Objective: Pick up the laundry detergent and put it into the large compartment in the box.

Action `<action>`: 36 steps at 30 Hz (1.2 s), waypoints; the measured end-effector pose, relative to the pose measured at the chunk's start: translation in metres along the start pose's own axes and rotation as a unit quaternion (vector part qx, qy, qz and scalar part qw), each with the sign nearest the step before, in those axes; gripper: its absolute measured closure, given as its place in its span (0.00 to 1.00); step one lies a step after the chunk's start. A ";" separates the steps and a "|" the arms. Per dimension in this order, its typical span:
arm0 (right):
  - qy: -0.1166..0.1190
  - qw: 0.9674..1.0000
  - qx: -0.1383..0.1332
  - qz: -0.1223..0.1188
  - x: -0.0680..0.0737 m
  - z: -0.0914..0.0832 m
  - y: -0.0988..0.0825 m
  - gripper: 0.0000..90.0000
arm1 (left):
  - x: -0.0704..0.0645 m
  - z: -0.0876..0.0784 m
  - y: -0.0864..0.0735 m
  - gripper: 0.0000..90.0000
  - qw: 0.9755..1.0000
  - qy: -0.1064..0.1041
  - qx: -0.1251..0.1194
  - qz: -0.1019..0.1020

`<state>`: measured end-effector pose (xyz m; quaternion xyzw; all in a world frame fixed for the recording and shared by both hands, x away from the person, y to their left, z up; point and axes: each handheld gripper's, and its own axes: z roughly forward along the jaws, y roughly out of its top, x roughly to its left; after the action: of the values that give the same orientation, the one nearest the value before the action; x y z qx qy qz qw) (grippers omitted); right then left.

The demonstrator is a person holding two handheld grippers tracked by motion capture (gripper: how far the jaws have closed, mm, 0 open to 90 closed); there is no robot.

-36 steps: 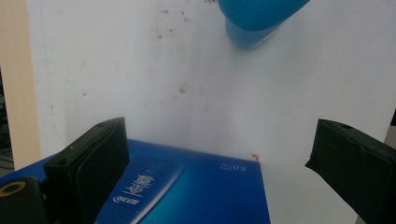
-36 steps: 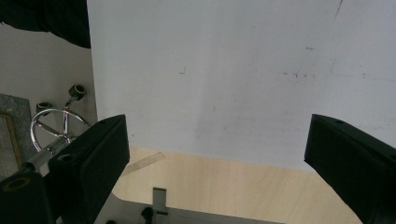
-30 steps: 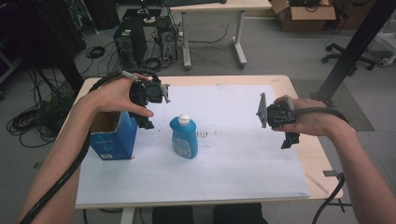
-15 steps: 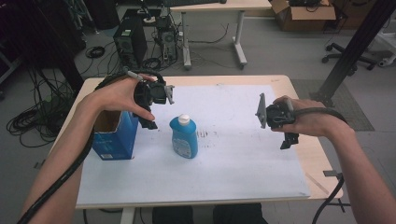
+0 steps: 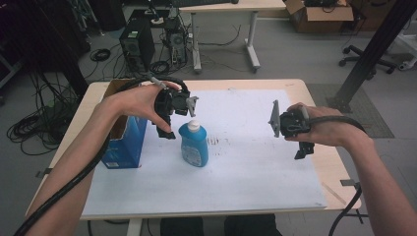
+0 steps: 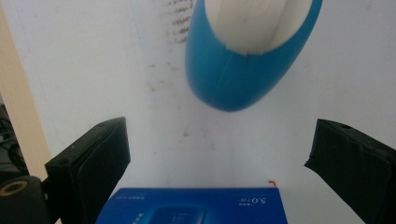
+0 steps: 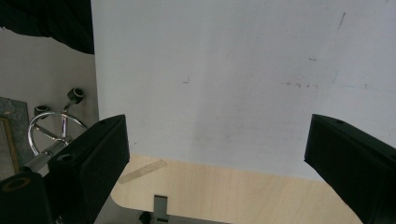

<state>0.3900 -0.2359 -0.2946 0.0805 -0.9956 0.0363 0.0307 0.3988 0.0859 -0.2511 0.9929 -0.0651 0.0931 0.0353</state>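
A: What lies on the pale wooden bench (image 5: 322, 169), largest first?

B: A white paper sheet (image 5: 246, 162) covers most of it. On the sheet's left edge stands an open blue cardboard box (image 5: 125, 147), its inside hidden by the person's left forearm. Beside it stands an upright blue plastic bottle with a white cap (image 5: 193, 144).

A: And the left tool (image 5: 169, 120)?

B: It hovers just above and left of the bottle, jaws wide apart, gripping nothing. In its own view the bottle (image 6: 247, 51) is cut off at the top.

A: The right tool (image 5: 295, 132)?

B: It is held well apart, over bare sheet; its jaws gape too.
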 end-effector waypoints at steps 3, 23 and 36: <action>0.002 1.000 -0.002 -0.002 0.001 0.001 0.001 0.07 | 0.000 0.003 0.005 0.06 1.000 -0.003 -0.002 0.014; 0.008 1.000 0.001 -0.002 0.004 0.006 0.003 0.07 | -0.002 0.026 0.022 0.12 0.998 -0.021 -0.005 0.057; 0.010 1.000 0.000 -0.001 0.005 0.011 0.001 0.07 | -0.001 0.036 0.030 0.18 0.997 -0.028 -0.006 0.072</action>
<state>0.3841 -0.2368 -0.3056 0.0815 -0.9952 0.0367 0.0402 0.4005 0.0529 -0.2849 0.9877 -0.1376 0.0673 0.0324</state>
